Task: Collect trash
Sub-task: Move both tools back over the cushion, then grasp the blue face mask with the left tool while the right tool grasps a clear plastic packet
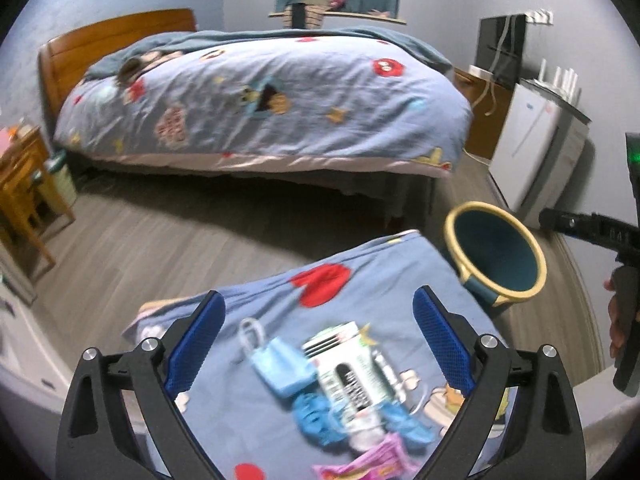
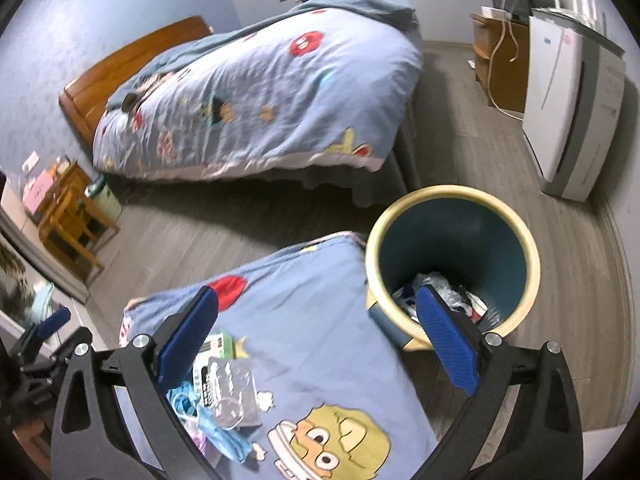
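bedspread (image 2: 320, 344) matt cloth | bin (image 2: 452, 208) smooth plastic | headboard (image 1: 100, 44) glossy wood

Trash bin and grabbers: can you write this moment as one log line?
left gripper: open, empty | right gripper: open, empty | trash bin: some trash inside | bed: face mask, box left

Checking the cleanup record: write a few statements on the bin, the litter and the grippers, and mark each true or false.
1. The round blue bin with a cream rim holds trash. True.
2. The left gripper grips the blue face mask. False: its fingers stand open, holding nothing.
3. Litter lies on the blue cartoon bedspread. True.
4. The bin stands on the bedspread. False: it stands on the grey wood floor.
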A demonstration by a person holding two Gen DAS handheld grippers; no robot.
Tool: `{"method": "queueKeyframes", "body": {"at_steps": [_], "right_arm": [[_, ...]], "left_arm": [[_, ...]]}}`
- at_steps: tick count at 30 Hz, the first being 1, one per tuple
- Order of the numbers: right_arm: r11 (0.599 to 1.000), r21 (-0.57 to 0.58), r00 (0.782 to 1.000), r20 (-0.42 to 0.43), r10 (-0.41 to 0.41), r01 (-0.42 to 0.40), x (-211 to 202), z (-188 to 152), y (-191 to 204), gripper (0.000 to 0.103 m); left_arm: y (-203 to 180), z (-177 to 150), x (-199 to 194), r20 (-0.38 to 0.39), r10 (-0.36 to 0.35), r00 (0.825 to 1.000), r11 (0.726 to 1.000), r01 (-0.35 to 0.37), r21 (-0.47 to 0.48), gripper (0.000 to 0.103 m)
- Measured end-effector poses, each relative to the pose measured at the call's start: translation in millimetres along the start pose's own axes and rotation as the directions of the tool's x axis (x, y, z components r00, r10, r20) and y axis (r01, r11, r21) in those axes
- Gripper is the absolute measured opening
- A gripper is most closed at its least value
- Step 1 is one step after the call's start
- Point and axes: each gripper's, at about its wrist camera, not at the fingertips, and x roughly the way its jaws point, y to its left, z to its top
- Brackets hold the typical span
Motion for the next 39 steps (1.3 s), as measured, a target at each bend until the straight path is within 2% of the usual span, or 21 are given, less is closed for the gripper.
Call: {"method": "queueKeyframes", "body": {"at_steps": [5, 9, 16, 20, 25, 27, 29, 33, 36, 37, 39], "right_arm": [[1.0, -0.009, 0.999, -0.034, 0.029, -0.029, 7, -16, 26, 0.097], [0.997, -0.077, 0.997, -0.071, 0.017, -0.022, 17, -29, 50, 0.097], [0.994, -0.102, 0.991, -0.131, 0.015, -0.028, 40, -48, 68, 0.097], [0.995, -0.098, 0.981, -0.193, 0.017, -0.036, 62, -61, 75, 0.097], [0.994, -0.099, 0.962, -0.272, 0.021, -0.05, 92, -79, 81, 0.097], [0.991, -0.113, 0.949, -0.314, 0.034, -0.073, 107, -86, 88, 0.091], [0.988, -0.119, 0.936, -0.349, 0.047, -0.094, 118, -92, 93, 0.078], [0.98, -0.152, 0.91, -0.411, 0.054, -0.127, 139, -102, 106, 0.066], [0.975, -0.176, 0.9, -0.433, 0.05, -0.139, 147, -104, 109, 0.047], [0.974, -0.18, 0.898, -0.438, 0.045, -0.137, 147, -104, 108, 0.037], [0.979, -0.16, 0.899, -0.435, 0.047, -0.129, 144, -101, 104, 0.033]], "left_arm": [[30, -21, -5, -0.011, 0.037, 0.999, 0.999, -0.037, -0.031, 0.094], [53, -34, -5, -0.027, 0.051, 0.998, 0.997, -0.053, -0.058, 0.094], [87, -45, -2, -0.045, 0.08, 0.996, 0.992, -0.084, -0.098, 0.094], [100, -47, 8, -0.077, 0.095, 0.993, 0.988, -0.103, -0.115, 0.094], [102, -52, 30, -0.134, 0.11, 0.985, 0.989, -0.122, -0.087, 0.094], [103, -54, 39, -0.158, 0.119, 0.98, 0.987, -0.134, -0.084, 0.094], [102, -53, 45, -0.165, 0.118, 0.979, 0.987, -0.134, -0.085, 0.094], [96, -52, 57, -0.175, 0.114, 0.978, 0.989, -0.128, -0.071, 0.094], [92, -54, 68, -0.196, 0.114, 0.974, 0.99, -0.129, -0.064, 0.094], [90, -55, 72, -0.205, 0.113, 0.972, 0.99, -0.129, -0.064, 0.094], [85, -57, 81, -0.222, 0.109, 0.969, 0.99, -0.125, -0.061, 0.094]]}}
